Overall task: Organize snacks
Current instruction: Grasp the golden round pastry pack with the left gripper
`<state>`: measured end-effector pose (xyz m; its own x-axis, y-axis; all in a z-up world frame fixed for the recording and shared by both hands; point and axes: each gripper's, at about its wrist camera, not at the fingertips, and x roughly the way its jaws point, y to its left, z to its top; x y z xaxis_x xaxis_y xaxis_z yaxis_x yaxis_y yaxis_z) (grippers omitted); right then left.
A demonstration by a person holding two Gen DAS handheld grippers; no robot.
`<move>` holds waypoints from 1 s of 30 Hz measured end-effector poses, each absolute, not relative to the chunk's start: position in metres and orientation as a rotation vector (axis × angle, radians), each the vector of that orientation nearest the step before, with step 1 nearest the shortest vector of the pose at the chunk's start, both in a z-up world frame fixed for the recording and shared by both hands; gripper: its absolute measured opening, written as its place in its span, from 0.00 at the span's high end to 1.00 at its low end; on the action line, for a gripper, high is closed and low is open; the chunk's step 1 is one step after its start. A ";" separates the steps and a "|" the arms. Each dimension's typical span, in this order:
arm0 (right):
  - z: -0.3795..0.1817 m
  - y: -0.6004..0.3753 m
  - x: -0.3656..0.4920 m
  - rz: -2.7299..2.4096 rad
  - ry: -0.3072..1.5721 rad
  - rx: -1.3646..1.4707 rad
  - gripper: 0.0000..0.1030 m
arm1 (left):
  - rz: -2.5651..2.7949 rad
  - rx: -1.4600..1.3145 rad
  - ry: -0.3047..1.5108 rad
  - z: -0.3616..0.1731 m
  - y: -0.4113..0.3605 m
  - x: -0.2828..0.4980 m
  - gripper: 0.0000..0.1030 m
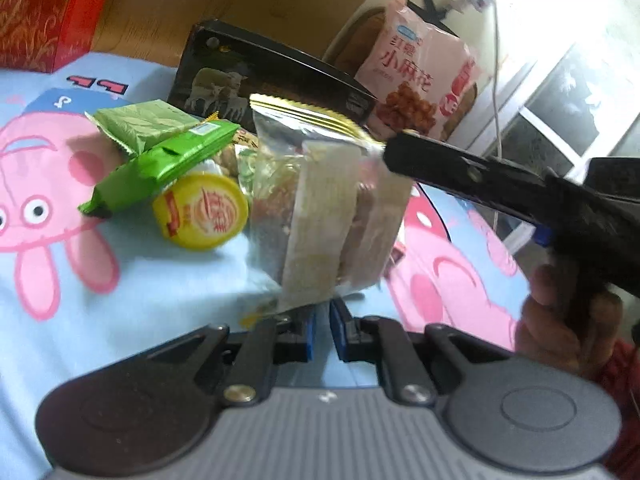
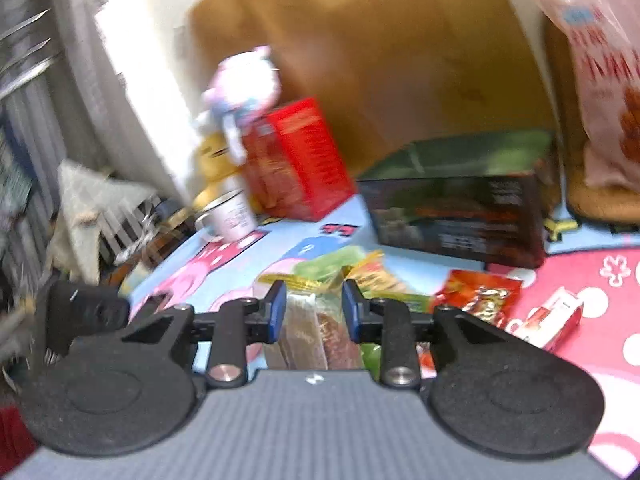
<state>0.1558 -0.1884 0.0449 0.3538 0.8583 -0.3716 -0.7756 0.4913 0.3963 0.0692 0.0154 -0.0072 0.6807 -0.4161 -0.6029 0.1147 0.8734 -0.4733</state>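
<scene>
Cartoon-print cloth [image 1: 132, 296] covers the table. Left gripper [image 1: 320, 330], pressed together, pinches the clear snack bag's [image 1: 320, 216] bottom edge; right gripper [image 2: 314, 312] straddles its top, grip unconfirmed. Ahead-left lies a green packet [image 1: 160, 168]. Support both ends; avoid crushing.

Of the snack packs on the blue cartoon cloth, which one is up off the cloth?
The clear plastic pack of pale bars with a gold top seal. It stands lifted between the grippers, while the two green wrappers lie on the pile beside the yellow lid.
</scene>
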 end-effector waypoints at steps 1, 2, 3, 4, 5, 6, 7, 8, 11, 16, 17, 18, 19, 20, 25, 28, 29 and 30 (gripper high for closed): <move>0.046 -0.188 0.146 1.078 0.555 0.131 0.68 | -0.306 -0.404 0.764 -0.007 0.015 0.061 0.90; 0.046 -0.190 0.136 1.097 0.531 0.101 0.68 | -0.306 -0.388 0.759 -0.006 0.014 0.055 0.89; 0.046 -0.191 0.127 1.112 0.514 0.077 0.68 | -0.308 -0.373 0.756 -0.006 0.013 0.047 0.89; 0.045 -0.192 0.119 1.125 0.502 0.057 0.67 | -0.313 -0.364 0.754 -0.006 0.014 0.037 0.86; 0.043 -0.192 0.110 1.140 0.493 0.032 0.66 | -0.320 -0.357 0.751 -0.005 0.016 0.027 0.78; 0.041 -0.194 0.102 1.157 0.493 0.013 0.65 | -0.328 -0.349 0.744 -0.004 0.018 0.016 0.73; 0.039 -0.195 0.095 1.178 0.501 -0.003 0.65 | -0.336 -0.342 0.736 -0.003 0.019 0.005 0.62; 0.035 -0.198 0.088 1.200 0.512 -0.017 0.65 | -0.345 -0.333 0.733 -0.002 0.020 -0.003 0.55; 0.024 -0.200 0.070 1.241 0.556 -0.063 0.47 | -0.371 -0.322 0.732 0.001 0.027 -0.033 0.50; 0.001 -0.206 0.059 1.187 0.648 -0.098 0.38 | -0.326 -0.399 0.729 0.004 0.051 -0.051 0.48; -0.002 -0.207 0.061 1.171 0.670 -0.080 0.38 | -0.307 -0.409 0.726 0.005 0.056 -0.049 0.48; -0.005 -0.208 0.063 1.166 0.685 -0.059 0.38 | -0.294 -0.428 0.730 0.006 0.060 -0.043 0.48; -0.006 -0.211 0.063 1.165 0.685 -0.047 0.38 | -0.295 -0.449 0.738 0.005 0.063 -0.036 0.48; -0.007 -0.210 0.063 1.166 0.682 -0.050 0.38 | -0.305 -0.472 0.744 0.005 0.063 -0.030 0.49; -0.007 -0.189 0.061 1.178 0.647 -0.099 0.38 | -0.351 -0.492 0.756 0.001 0.049 -0.008 0.50; -0.012 -0.180 0.059 1.168 0.639 -0.133 0.38 | -0.343 -0.471 0.761 -0.003 0.037 0.002 0.53; -0.013 -0.177 0.059 1.169 0.633 -0.142 0.39 | -0.329 -0.445 0.754 -0.002 0.034 0.003 0.54; -0.012 -0.174 0.059 1.152 0.624 -0.152 0.40 | -0.322 -0.426 0.753 0.000 0.032 0.004 0.54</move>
<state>0.0589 -0.1739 -0.0122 0.2594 0.8048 -0.5338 -0.8866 0.4176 0.1988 0.0042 0.0317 -0.0002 0.6878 -0.4276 -0.5865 0.1288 0.8671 -0.4811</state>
